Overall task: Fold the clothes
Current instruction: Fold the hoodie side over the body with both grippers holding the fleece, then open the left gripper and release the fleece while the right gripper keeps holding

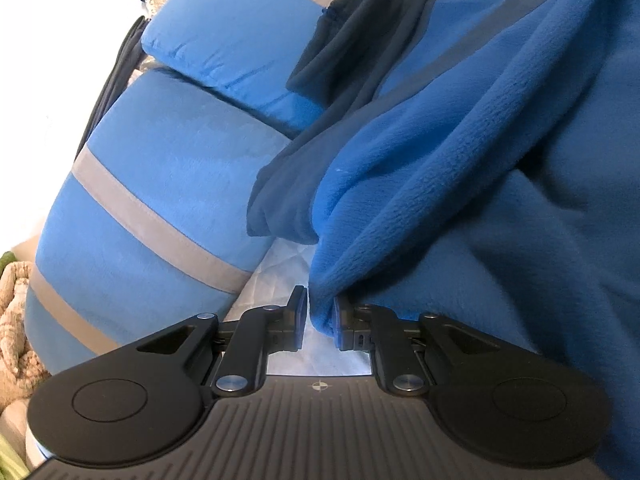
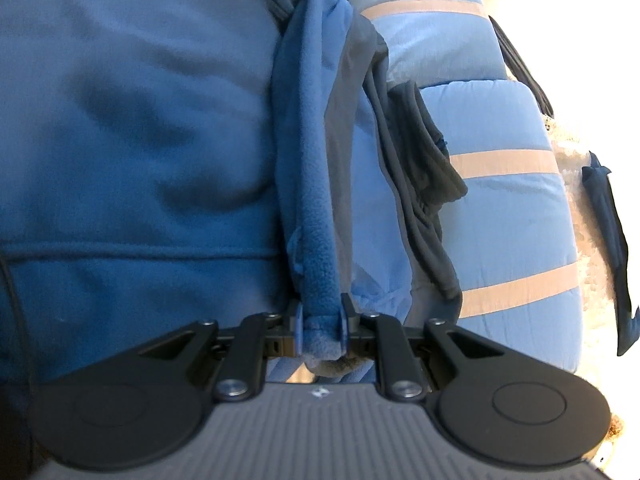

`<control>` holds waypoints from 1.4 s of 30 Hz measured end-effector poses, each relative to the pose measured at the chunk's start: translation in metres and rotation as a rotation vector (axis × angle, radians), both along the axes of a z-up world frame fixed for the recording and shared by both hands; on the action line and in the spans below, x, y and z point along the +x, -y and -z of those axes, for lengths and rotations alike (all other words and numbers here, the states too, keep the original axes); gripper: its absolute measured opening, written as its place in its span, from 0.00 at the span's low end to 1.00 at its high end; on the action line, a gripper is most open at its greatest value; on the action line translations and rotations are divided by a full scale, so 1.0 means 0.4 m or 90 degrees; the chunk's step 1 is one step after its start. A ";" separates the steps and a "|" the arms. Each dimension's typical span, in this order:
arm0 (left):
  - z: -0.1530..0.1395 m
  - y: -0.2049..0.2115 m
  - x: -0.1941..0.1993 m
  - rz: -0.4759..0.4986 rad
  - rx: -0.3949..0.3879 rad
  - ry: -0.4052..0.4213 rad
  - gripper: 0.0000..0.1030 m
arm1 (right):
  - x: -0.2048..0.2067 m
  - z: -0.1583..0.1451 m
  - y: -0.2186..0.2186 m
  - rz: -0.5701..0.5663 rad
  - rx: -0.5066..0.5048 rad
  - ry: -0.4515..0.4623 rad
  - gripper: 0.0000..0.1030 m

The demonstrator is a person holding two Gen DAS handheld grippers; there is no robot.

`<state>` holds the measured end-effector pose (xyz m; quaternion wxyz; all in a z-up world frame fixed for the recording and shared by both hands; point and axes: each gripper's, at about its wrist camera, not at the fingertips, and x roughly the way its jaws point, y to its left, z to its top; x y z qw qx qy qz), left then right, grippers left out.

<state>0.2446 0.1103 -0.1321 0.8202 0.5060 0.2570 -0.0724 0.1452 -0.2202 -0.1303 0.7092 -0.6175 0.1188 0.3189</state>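
Holding the soft blue fleece top (image 2: 316, 200) by one edge, both tongs are pinched on it: the right tongs (image 2: 320, 330) grip a thick bunch of the hem, and the left tongs (image 1: 320, 316) squeeze a thinner fold. The top hangs between them, with grey trim down its side. To fold it well, keep the edge pulled straight and both grips tight, so no part slips or sags. Farther off lie fat blue cushions with grey stripes (image 1: 160, 200). No words or labels can be read anywhere.
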 end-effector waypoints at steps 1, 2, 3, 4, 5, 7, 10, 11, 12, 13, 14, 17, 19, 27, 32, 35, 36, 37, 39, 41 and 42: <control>0.001 -0.001 0.007 0.000 0.005 0.000 0.12 | -0.001 0.000 -0.004 -0.002 -0.001 0.000 0.17; 0.002 0.000 0.015 -0.003 0.006 -0.001 0.12 | -0.002 0.001 -0.008 -0.004 -0.002 -0.001 0.17; 0.004 0.000 0.021 -0.007 0.004 -0.002 0.13 | -0.003 0.003 -0.013 -0.006 -0.004 0.000 0.17; 0.005 0.000 0.023 -0.015 -0.007 -0.005 0.13 | -0.004 0.005 -0.018 -0.008 -0.007 0.001 0.17; 0.007 0.000 0.024 -0.022 -0.017 -0.008 0.13 | -0.005 0.006 -0.021 -0.009 -0.010 0.004 0.17; 0.004 -0.007 0.015 -0.037 -0.044 0.003 0.31 | -0.004 0.009 -0.024 -0.007 -0.015 0.010 0.17; -0.019 -0.037 -0.004 -0.070 -0.108 0.002 0.54 | 0.006 0.005 -0.019 0.005 -0.011 0.017 0.17; -0.032 -0.053 -0.011 -0.079 -0.136 -0.010 0.55 | 0.011 0.002 -0.016 0.009 -0.008 0.016 0.17; -0.044 -0.069 -0.018 -0.089 -0.162 -0.024 0.55 | 0.013 0.000 -0.016 0.010 -0.007 0.018 0.17; -0.057 -0.085 -0.025 -0.099 -0.187 -0.037 0.55 | 0.016 -0.001 -0.016 0.010 -0.006 0.019 0.17; -0.068 -0.102 -0.032 -0.107 -0.211 -0.050 0.55 | 0.018 -0.003 -0.016 0.011 -0.006 0.021 0.17; -0.088 -0.154 -0.057 -0.128 -0.301 -0.085 0.55 | 0.025 -0.008 -0.016 0.013 -0.003 0.025 0.17; -0.098 -0.190 -0.069 -0.146 -0.383 -0.116 0.55 | 0.028 -0.009 -0.017 0.011 -0.005 0.028 0.17; -0.070 -0.279 -0.021 -0.220 -0.659 -0.171 0.55 | 0.043 -0.014 -0.018 0.021 -0.004 0.028 0.17; -0.031 -0.292 0.020 -0.239 -0.723 -0.196 0.55 | 0.054 -0.014 -0.020 0.023 -0.009 0.027 0.17; -0.021 -0.302 0.046 -0.253 -0.787 -0.227 0.35 | 0.061 -0.011 -0.017 0.024 -0.012 0.024 0.18; -0.019 -0.300 0.054 -0.251 -0.801 -0.242 0.17 | 0.064 -0.010 -0.016 0.024 -0.014 0.024 0.17; -0.018 -0.296 0.059 -0.250 -0.805 -0.251 0.14 | 0.066 -0.008 -0.015 0.024 -0.015 0.022 0.17; -0.033 -0.267 0.058 -0.238 -0.726 -0.217 0.12 | 0.069 -0.004 -0.016 0.025 -0.018 0.021 0.17; -0.052 -0.236 0.050 -0.206 -0.624 -0.171 0.11 | 0.070 -0.001 -0.016 0.024 -0.020 0.019 0.17; -0.063 -0.222 0.045 -0.189 -0.577 -0.148 0.11 | 0.070 -0.001 -0.017 0.023 -0.020 0.017 0.17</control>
